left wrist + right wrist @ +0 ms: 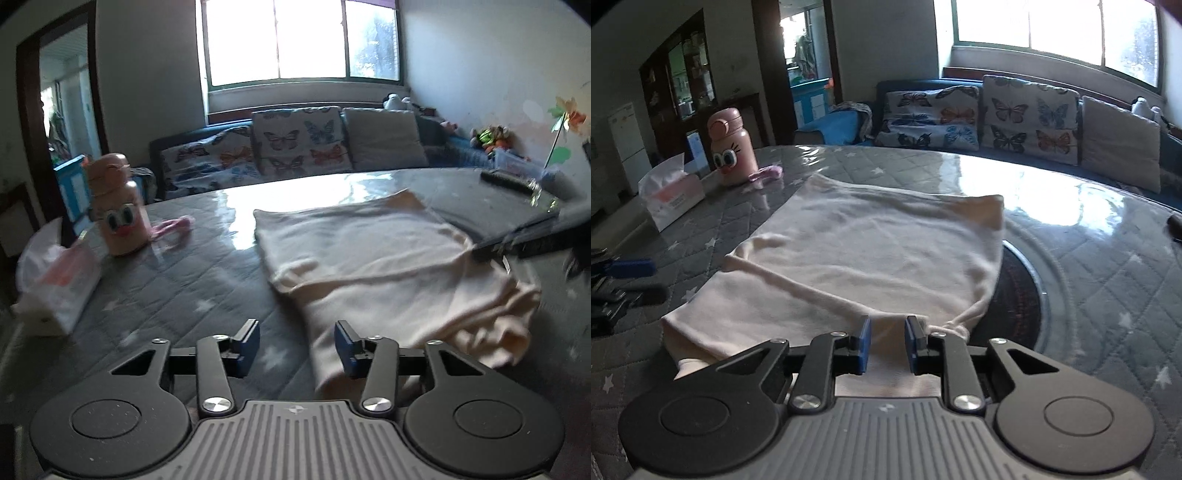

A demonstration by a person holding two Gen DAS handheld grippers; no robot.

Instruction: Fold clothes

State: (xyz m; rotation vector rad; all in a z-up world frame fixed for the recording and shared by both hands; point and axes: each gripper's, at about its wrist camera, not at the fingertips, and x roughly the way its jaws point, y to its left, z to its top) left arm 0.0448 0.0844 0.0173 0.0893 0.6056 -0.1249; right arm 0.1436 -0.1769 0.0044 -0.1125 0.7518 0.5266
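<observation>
Hand-held gripper [886,345] tilted over garment [857,251]

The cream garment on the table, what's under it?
The cream garment lies on the quilted grey table cover, overlapping a dark round inset; whatever else lies beneath is covered.

bottle: pink, cartoon eyes [730,147], upright at 10 o'clock on the table
tissue box: [674,194] at 9 o'clock, just left of the bottle
table cover: grey quilted, white stars [1108,280]
cushions: 2 butterfly-print [1027,118] at 1 o'clock on the sofa
</observation>
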